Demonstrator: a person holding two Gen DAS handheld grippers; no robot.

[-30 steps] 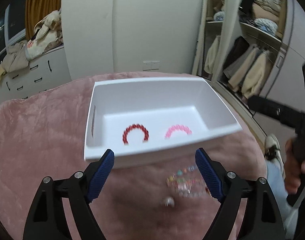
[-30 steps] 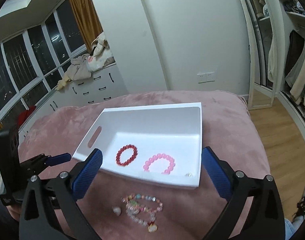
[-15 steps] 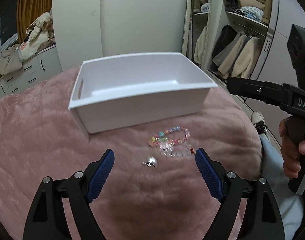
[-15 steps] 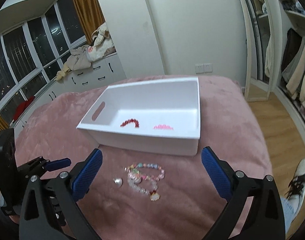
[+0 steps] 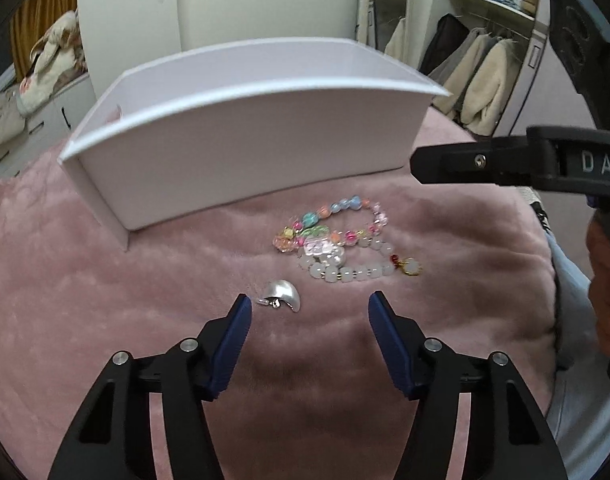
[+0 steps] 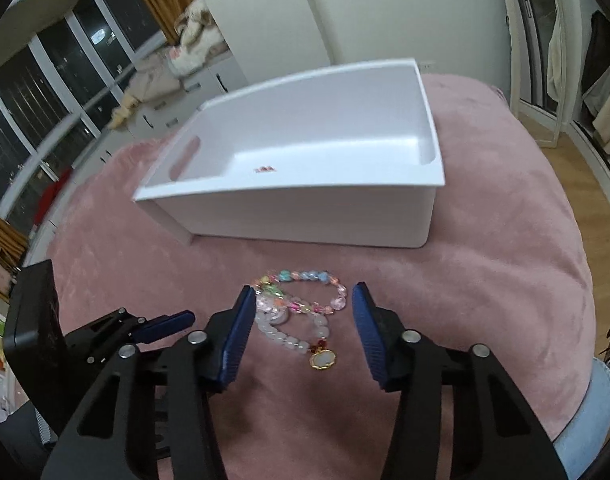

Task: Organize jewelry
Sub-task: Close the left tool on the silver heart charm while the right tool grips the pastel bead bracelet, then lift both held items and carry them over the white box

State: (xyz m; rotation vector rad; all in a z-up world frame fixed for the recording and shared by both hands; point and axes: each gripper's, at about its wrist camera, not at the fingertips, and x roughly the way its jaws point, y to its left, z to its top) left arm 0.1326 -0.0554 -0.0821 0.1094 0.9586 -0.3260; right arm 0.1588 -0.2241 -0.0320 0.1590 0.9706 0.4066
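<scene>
On the pink plush cover in front of the white box [image 5: 245,136] lie a colourful bead bracelet [image 5: 329,216], a white bead bracelet [image 5: 345,270] with a gold charm, and a silver curved piece [image 5: 283,295]. My left gripper [image 5: 309,300] hangs low over the cover with its jaws closing. The silver piece sits just ahead of its left fingertip, untouched. My right gripper [image 6: 303,291] is also closing. The colourful bracelet [image 6: 305,276] and the white bracelet [image 6: 281,334] lie between its pads, which do not press on them. A red bracelet [image 6: 265,169] shows inside the box [image 6: 289,200].
The right gripper's black finger [image 5: 485,164] reaches in from the right of the left wrist view, with a hand behind it. The left gripper [image 6: 161,326] is close to the right gripper's left side. A wardrobe, drawers and windows surround the bed.
Both grippers have come down close to the jewellery in front of the box, and both pairs of jaws have narrowed. The box's inside has mostly dropped out of sight behind its front wall.
</scene>
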